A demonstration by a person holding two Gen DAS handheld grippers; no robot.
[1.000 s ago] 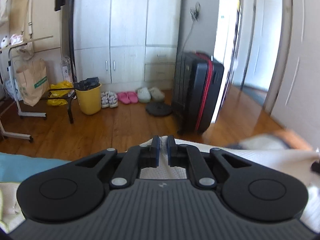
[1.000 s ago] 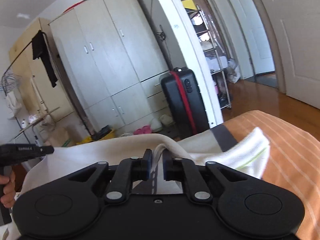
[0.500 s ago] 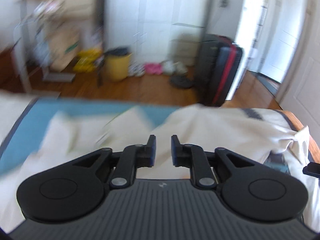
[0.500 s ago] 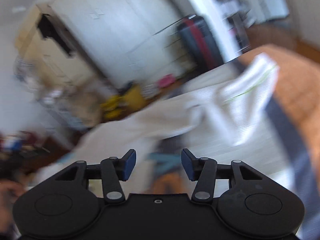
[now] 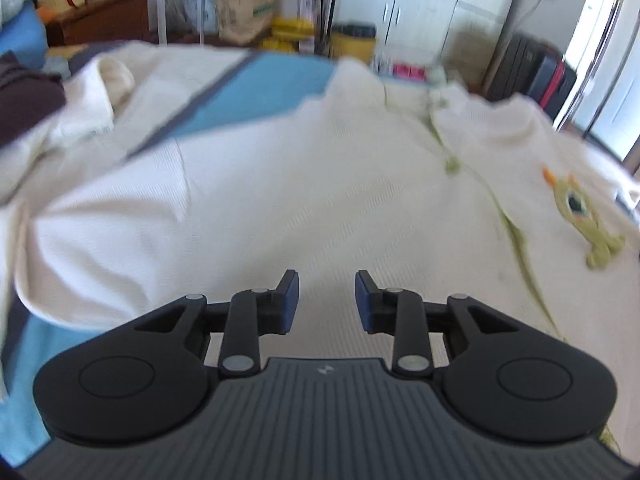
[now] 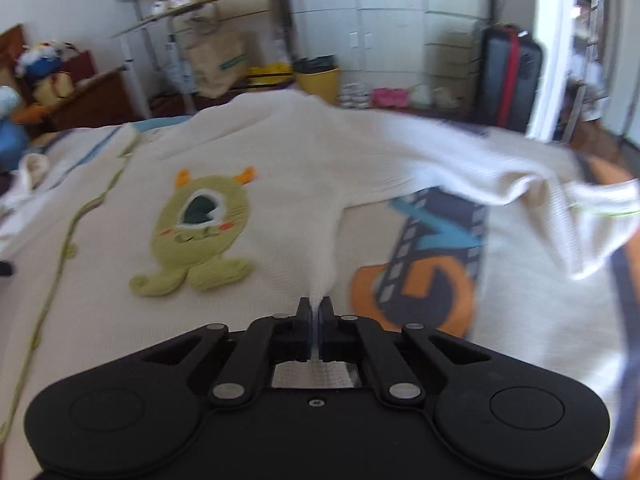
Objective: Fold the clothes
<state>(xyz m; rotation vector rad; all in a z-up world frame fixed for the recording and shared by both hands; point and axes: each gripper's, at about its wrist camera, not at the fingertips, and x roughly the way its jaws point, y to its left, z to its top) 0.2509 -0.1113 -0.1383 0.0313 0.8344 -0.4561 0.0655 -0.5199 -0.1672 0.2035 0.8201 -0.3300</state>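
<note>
A cream knit sweater with a green one-eyed monster patch lies spread over the bed. My left gripper hovers over its plain middle. Its jaws are opening, and nothing is between the blue pads. In the right wrist view the sweater fills the bed, with the monster patch to the left of my fingers. My right gripper is shut on a raised ridge of the sweater's fabric that runs up from its tips. One sleeve trails off to the right.
The bed cover beneath shows orange, blue and dark print. A dark garment lies at the bed's left. Beyond the bed stand a black suitcase, a yellow bin, a paper bag and white wardrobes.
My left gripper swung left across the bed and its jaws spread apart. My right gripper opened wide, then shut on a sweater ridge. The sweater, earlier lifted, now lies on the bed.
</note>
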